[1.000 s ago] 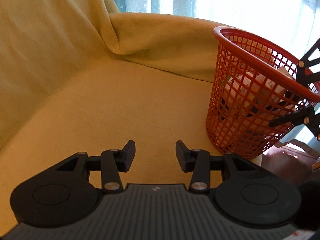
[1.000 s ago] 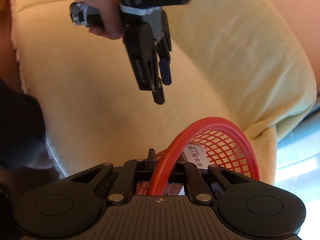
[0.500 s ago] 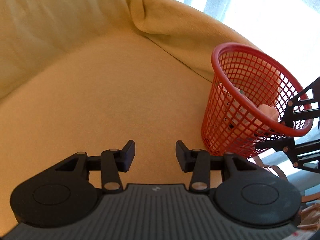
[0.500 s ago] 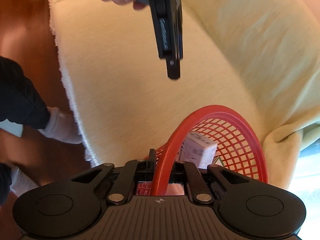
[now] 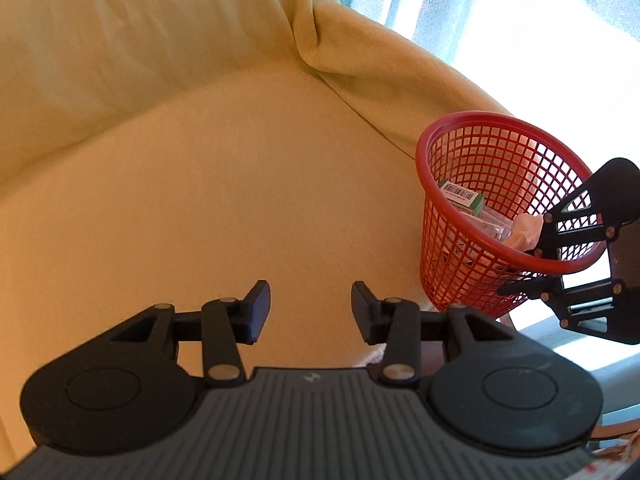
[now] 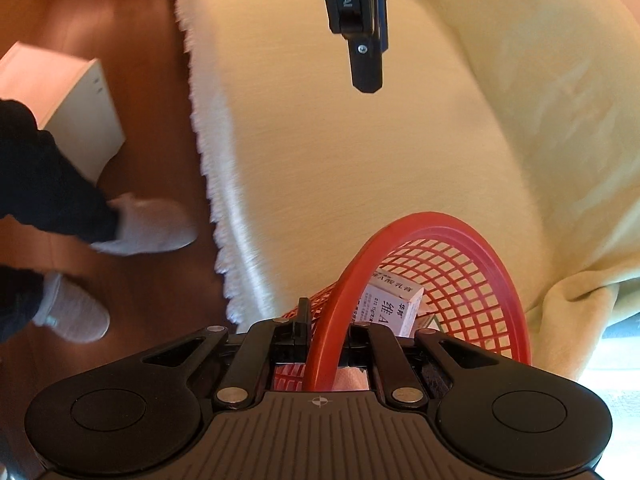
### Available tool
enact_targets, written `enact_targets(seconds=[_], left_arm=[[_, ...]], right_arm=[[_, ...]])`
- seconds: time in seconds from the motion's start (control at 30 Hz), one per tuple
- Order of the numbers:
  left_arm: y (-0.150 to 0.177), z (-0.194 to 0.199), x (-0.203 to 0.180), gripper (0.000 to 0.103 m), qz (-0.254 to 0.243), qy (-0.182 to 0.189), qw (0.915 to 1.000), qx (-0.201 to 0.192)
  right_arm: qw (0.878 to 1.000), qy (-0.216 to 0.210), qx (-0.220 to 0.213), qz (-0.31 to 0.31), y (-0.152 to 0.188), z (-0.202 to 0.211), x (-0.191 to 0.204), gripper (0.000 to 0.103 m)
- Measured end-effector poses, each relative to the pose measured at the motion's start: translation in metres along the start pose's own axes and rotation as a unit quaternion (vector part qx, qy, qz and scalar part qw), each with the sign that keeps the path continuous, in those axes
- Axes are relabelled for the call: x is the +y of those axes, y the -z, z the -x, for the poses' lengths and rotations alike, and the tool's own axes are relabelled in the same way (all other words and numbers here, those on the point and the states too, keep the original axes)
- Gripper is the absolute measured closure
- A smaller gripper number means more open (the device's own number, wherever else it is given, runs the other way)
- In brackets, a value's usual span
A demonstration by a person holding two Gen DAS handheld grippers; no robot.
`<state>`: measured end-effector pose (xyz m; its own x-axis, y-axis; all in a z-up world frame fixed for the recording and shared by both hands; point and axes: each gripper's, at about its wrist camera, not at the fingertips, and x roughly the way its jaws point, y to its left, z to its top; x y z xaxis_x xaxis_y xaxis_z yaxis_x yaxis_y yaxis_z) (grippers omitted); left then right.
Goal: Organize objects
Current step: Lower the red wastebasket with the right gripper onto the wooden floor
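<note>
In the left wrist view, the left gripper point(image 5: 310, 306) sits at lower centre with its jaws apart and nothing between them, over the yellow sofa cover point(image 5: 224, 184). The red basket point(image 5: 480, 240), holding boxes, stands well to its right, where the right gripper point(image 5: 532, 264) is clamped on the basket's near rim.

You lifted red plastic mesh basket point(image 5: 472, 184) clear of yellow blanket-covered sofa point(image 5: 200, 200), rim pinched in right hand-held gripper point(image 6: 326, 344); left hand-held gripper point(image 5: 310, 308) rose, pulled away.
</note>
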<state>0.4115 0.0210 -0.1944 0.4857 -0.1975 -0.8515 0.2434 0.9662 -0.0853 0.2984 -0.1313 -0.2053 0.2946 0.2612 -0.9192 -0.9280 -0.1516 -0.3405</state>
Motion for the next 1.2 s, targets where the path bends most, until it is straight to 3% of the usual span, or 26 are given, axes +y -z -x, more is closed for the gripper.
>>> enact_targets(seconds=[0.2, 0.37, 0.5, 0.67, 0.87, 1.0, 1.2], left_arm=[[0.038, 0.005, -0.026, 0.064, 0.003, 0.006, 0.9998, 0.017], [0.085, -0.015, -0.047, 0.061, -0.012, 0.025, 0.9993, 0.026], [0.132, -0.049, -0.059, 0.054, -0.021, 0.039, 0.9984, 0.035], [0.195, -0.119, -0.067, 0.045, -0.014, 0.037, 0.9978, 0.054], [0.246, -0.195, -0.063, 0.045, -0.003, 0.019, 0.9983, 0.055], [0.264, -0.217, -0.062, 0.042, -0.013, 0.013, 0.9984, 0.053], [0.278, -0.234, -0.064, 0.041, -0.014, 0.014, 0.9981, 0.058]], right_arm=[[1.000, -0.004, 0.004, -0.016, 0.014, 0.021, 0.060, 0.099], [0.999, -0.002, 0.022, -0.041, 0.029, -0.001, 0.127, 0.099], [0.998, -0.005, 0.039, -0.059, 0.049, -0.064, 0.176, 0.098], [0.997, -0.009, 0.056, -0.059, 0.082, -0.174, 0.222, 0.098], [0.996, 0.020, 0.063, -0.057, 0.114, -0.296, 0.253, 0.098], [0.995, 0.054, 0.047, -0.062, 0.123, -0.341, 0.262, 0.098], [0.990, 0.104, 0.026, -0.088, 0.114, -0.368, 0.274, 0.097]])
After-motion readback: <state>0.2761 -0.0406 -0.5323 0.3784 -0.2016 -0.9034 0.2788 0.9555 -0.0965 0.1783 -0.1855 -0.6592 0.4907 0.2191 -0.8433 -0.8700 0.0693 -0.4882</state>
